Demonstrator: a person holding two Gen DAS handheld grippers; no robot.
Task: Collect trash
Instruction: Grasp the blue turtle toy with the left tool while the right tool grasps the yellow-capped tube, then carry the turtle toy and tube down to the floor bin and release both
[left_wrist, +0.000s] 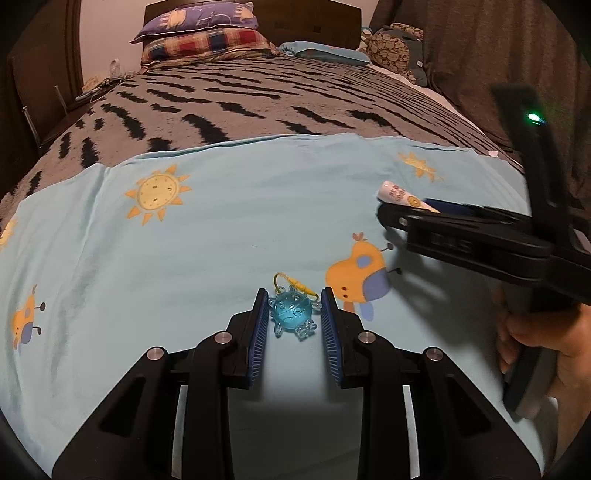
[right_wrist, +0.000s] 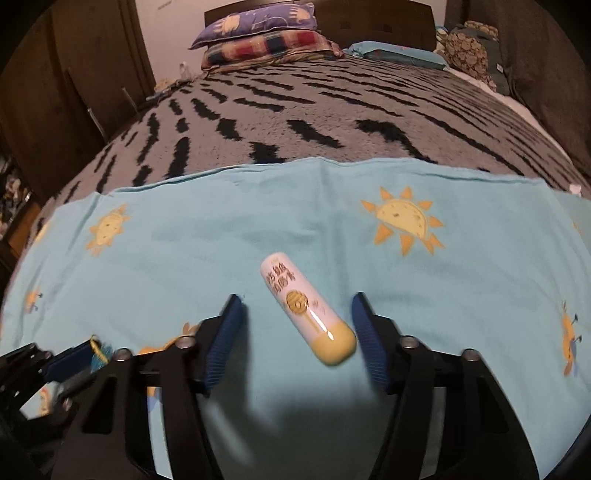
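Note:
A small blue translucent toy charm (left_wrist: 293, 312) with a yellow cord lies on the light blue sheet (left_wrist: 221, 229), between the pads of my left gripper (left_wrist: 294, 306); the jaws stand close on either side of it, a thin gap still showing. A white tube with a yellow cap (right_wrist: 306, 308) lies on the sheet between the open jaws of my right gripper (right_wrist: 297, 314), untouched. In the left wrist view the right gripper (left_wrist: 402, 214) reaches in from the right over the tube (left_wrist: 400, 195).
The sheet, printed with suns and birds, covers the near part of a bed with a grey black-striped blanket (left_wrist: 258, 99). Pillows (left_wrist: 207, 33) and a headboard lie at the far end. A dark curtain (left_wrist: 498, 55) hangs at right, wooden furniture (right_wrist: 74, 74) at left.

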